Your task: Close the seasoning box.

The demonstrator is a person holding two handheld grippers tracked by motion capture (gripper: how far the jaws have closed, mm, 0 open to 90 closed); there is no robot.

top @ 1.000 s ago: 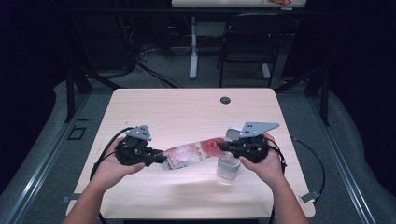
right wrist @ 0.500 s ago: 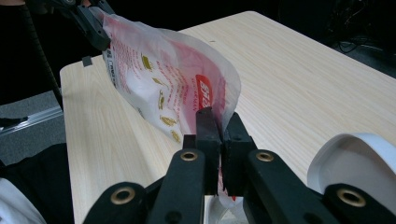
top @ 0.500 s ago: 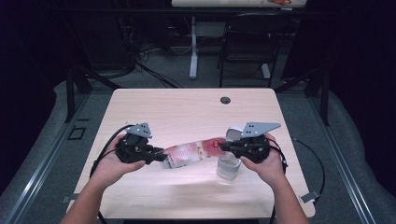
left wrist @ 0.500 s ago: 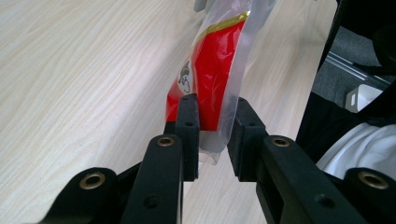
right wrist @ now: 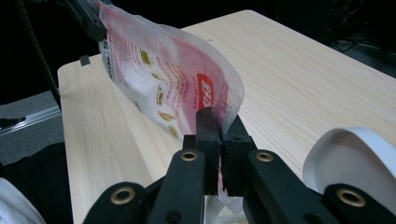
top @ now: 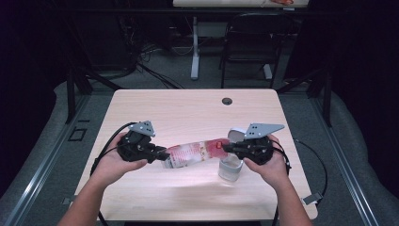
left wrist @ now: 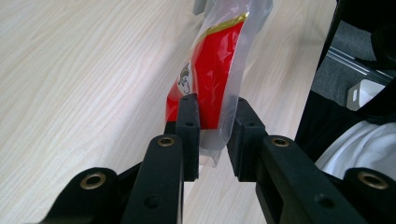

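Note:
A clear plastic pouch [top: 193,153] with red print hangs stretched between my two grippers, above the wooden table [top: 188,108]. My left gripper [top: 162,154] is shut on its lower, sealed end [left wrist: 212,79]. My right gripper [top: 226,148] is shut on the other end of the pouch [right wrist: 163,79], pinching its edge between the pads. That end sits just over a clear cup [top: 230,170] standing on the table under my right hand. In the left gripper view my left gripper [left wrist: 215,116] clasps the pouch's bottom corner. In the right gripper view my right gripper [right wrist: 220,126] has its jaws pressed together.
A white round lid [right wrist: 350,158] shows beside my right gripper, near the cup. A black grommet hole [top: 227,100] marks the table's far edge. A chair [top: 244,42] and a table leg stand beyond. The table's left and far parts are bare wood.
My left gripper has risen slightly with its end of the pouch. The right gripper and the cup have stayed in place.

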